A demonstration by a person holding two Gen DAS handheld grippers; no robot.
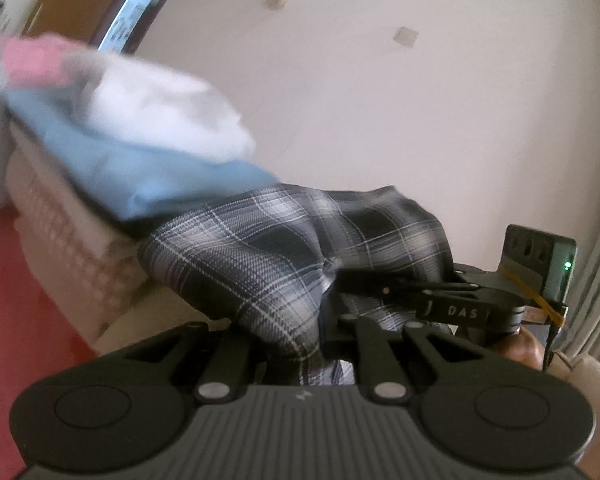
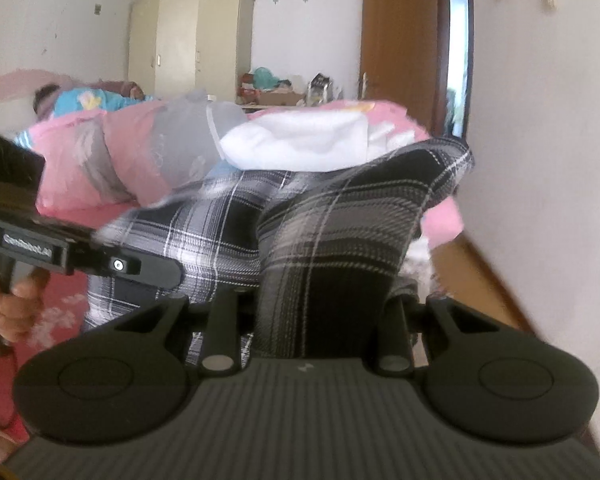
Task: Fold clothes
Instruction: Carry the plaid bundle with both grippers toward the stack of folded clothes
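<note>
- The task's thing was one plaid garment (image 1: pixel 284 248), black, grey and white check, thin woven cloth, all bunched and creased. It hung in the air between your two grippers, its far end trailing back toward the laundry pile; I couldn't tell whether it touched the pile.
- In the right wrist view the same plaid cloth (image 2: pixel 332 216) rose in a thick fold straight out of your right gripper (image 2: pixel 324 320), draping over and hiding the fingertips.
- Your left gripper (image 1: pixel 296 344) was pinched nearly closed on a bunch of the plaid; the cloth covered the tips there too.
- Your right gripper was clamped on a fatter wad of the same cloth, jaws a bit further apart.
- Each camera caught the other gripper off to the side, biting the cloth as well: the right one (image 1: pixel 380 292) in the left view, the left one (image 2: pixel 160 272) in the right view, with your left hand (image 2: pixel 16 308) on its handle.
- Count: one plaid piece, two grippers, both holding it.
- Behind it, in a white basket (image 1: pixel 60 216): one light blue cloth (image 1: pixel 148 164), one white cloth (image 1: pixel 168 112) on top of that, one pink piece (image 1: pixel 32 60) at the far end. It was blurry, so only colours.
- The right view also showed pink bedding (image 2: pixel 100 152), one cream wardrobe (image 2: pixel 188 36) and one brown door (image 2: pixel 396 40).
</note>
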